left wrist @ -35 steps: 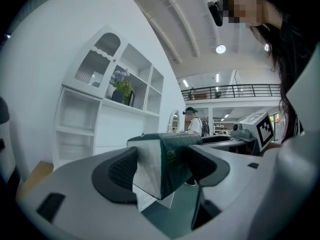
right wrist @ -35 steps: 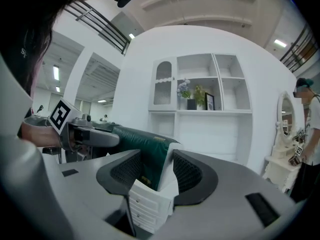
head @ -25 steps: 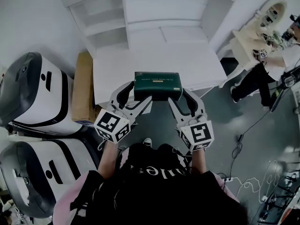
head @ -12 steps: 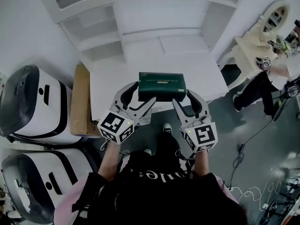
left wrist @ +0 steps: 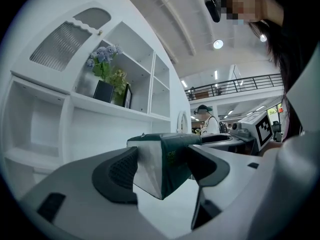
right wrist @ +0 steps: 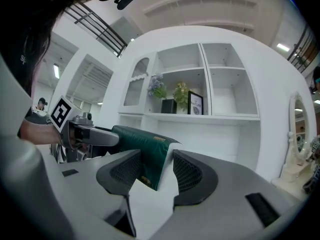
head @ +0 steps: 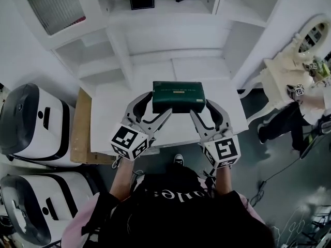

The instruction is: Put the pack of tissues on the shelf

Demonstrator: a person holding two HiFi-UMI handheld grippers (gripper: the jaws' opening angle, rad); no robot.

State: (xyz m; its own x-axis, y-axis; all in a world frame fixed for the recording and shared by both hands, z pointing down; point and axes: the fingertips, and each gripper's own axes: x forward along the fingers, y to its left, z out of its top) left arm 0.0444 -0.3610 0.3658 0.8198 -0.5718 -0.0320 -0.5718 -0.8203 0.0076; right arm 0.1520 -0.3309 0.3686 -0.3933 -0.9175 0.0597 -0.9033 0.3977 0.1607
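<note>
A dark green pack of tissues point(head: 178, 96) hangs in the air above the white table, held flat between both grippers. My left gripper point(head: 151, 106) is shut on its left end; in the left gripper view the pack's white-and-green end point(left wrist: 161, 164) sits pinched between the dark pads. My right gripper point(head: 200, 107) is shut on its right end, and the right gripper view shows the green wrapper point(right wrist: 146, 151) squeezed between the pads. The white shelf unit point(head: 170, 32) stands straight ahead, beyond the table.
A white table point(head: 108, 115) lies below the pack. The shelf holds a dark pot with flowers point(right wrist: 168, 104) and a framed picture point(right wrist: 196, 103). A cardboard box point(head: 79, 125) and two white machines point(head: 31, 125) are at the left. A person point(head: 289, 110) stands by a white dresser at right.
Both grippers have carried the pack forward over the table toward the shelf unit, and the view has tilted up so the upper shelves now show.
</note>
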